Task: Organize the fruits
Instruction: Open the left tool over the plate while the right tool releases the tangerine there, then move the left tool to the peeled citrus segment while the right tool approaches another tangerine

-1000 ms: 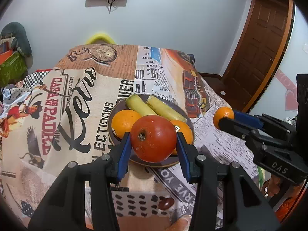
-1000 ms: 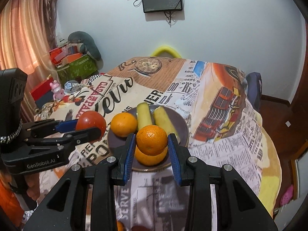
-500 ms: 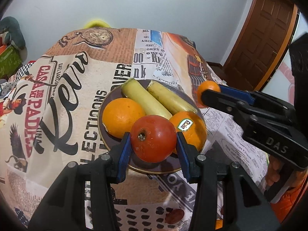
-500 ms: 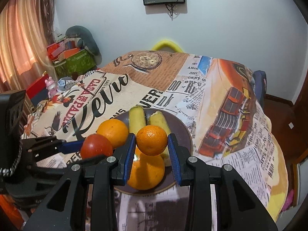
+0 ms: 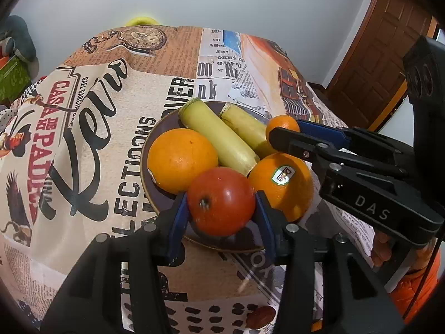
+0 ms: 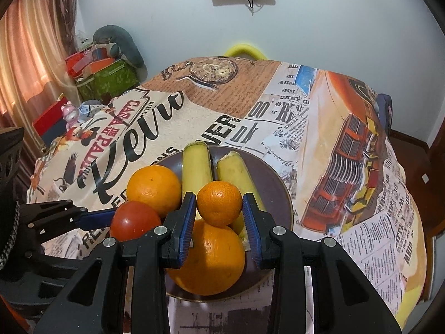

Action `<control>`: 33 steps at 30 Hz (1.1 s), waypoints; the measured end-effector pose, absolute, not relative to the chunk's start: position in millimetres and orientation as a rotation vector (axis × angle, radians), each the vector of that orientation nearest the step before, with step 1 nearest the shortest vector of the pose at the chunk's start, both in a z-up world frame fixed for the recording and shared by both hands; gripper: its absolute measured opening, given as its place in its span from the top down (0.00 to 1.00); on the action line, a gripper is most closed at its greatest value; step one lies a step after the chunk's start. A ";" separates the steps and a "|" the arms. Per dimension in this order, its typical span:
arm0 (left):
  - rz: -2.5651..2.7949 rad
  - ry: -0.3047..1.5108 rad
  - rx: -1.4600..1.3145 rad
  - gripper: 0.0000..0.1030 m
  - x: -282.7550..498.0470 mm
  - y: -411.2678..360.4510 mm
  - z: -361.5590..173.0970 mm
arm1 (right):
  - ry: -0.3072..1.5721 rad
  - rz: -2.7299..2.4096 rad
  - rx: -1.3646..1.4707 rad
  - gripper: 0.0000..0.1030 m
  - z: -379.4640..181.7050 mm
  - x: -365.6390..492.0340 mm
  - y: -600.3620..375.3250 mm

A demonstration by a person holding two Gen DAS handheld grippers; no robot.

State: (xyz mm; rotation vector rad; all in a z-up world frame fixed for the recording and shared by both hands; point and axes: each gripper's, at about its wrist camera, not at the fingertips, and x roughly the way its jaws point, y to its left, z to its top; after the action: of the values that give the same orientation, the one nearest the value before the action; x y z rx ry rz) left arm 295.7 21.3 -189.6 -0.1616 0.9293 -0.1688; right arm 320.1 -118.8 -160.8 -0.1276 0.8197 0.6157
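A dark round plate (image 5: 155, 136) (image 6: 272, 178) sits on the printed tablecloth. It holds two large oranges (image 5: 182, 160) (image 5: 281, 183) and two peeled pale-yellow pieces (image 5: 219, 136) (image 5: 244, 126). My left gripper (image 5: 221, 206) is shut on a red tomato (image 5: 221, 201) at the plate's near edge. My right gripper (image 6: 219, 204) is shut on a small orange (image 6: 219, 204) and holds it just above the stickered large orange (image 6: 211, 256). The right gripper also shows in the left wrist view (image 5: 282, 126), and the tomato in the right wrist view (image 6: 135, 221).
The table has a newspaper-print cloth (image 5: 91, 128). A yellow chair back (image 6: 244, 50) stands behind the table's far edge. Boxes and toys (image 6: 105, 75) are piled at the left by a curtain. A wooden door (image 5: 381, 64) is at the right.
Both grippers have moved forward and down to the plate with their fruit. The tomato is now at the plate's near edge, the small orange above the stickered orange.
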 end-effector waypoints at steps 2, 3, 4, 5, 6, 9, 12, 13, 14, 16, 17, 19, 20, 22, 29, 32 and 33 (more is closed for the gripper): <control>-0.163 0.921 -0.164 0.43 295.9 21.8 -188.3 | 0.822 0.615 -0.140 0.69 -161.6 321.2 -116.6; -0.161 0.916 -0.168 0.43 296.2 22.6 -187.6 | 0.826 0.616 -0.145 0.69 -162.2 321.5 -115.9; -0.160 0.912 -0.171 0.43 296.1 23.5 -186.5 | 0.830 0.617 -0.147 0.69 -162.9 321.8 -115.7; -0.158 0.910 -0.171 0.43 295.8 23.6 -185.9 | 0.831 0.616 -0.148 0.69 -163.6 322.0 -115.4; -0.156 0.909 -0.169 0.43 295.6 23.9 -185.0 | 0.836 0.622 -0.144 0.69 -164.0 322.1 -115.8; -0.154 0.903 -0.165 0.43 293.7 24.0 -182.0 | 0.843 0.624 -0.141 0.69 -163.6 321.3 -116.7; -0.144 0.887 -0.159 0.43 289.7 24.7 -176.0 | 0.833 0.621 -0.142 0.69 -158.8 317.2 -118.9; -0.139 0.880 -0.159 0.43 287.4 25.5 -172.7 | 0.828 0.619 -0.137 0.69 -155.4 314.7 -120.9; -0.136 0.873 -0.161 0.43 285.0 26.4 -169.0 | 0.823 0.618 -0.136 0.69 -152.9 312.9 -121.8; -0.130 0.861 -0.161 0.43 279.8 28.0 -162.6 | 0.810 0.610 -0.141 0.69 -146.4 307.1 -124.4; -0.126 0.854 -0.160 0.43 277.0 28.4 -159.2 | 0.801 0.603 -0.145 0.69 -142.2 302.9 -126.3; -0.116 0.833 -0.157 0.43 267.9 29.9 -148.4 | 0.783 0.595 -0.154 0.69 -134.0 295.1 -129.7; -0.114 0.826 -0.156 0.43 264.9 30.2 -145.2 | 0.773 0.590 -0.158 0.69 -129.3 289.9 -132.0; -0.109 0.804 -0.152 0.43 254.1 31.2 -132.8 | 0.752 0.583 -0.157 0.68 -119.6 277.8 -137.4; -0.104 0.749 -0.123 0.43 215.6 26.6 -101.6 | 0.704 0.571 -0.146 0.63 -94.5 238.7 -152.3; -0.111 0.734 -0.119 0.42 197.5 23.8 -91.0 | 0.688 0.567 -0.146 0.57 -87.0 221.1 -157.8; -0.112 0.726 -0.117 0.40 190.5 22.9 -87.2 | 0.684 0.566 -0.147 0.56 -85.2 215.9 -159.1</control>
State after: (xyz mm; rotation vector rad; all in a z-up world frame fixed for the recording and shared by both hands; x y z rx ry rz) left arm 190.5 22.9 -87.2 -0.1169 0.7263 -0.1125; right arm 215.9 -159.1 -85.2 -0.1469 0.6844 0.5655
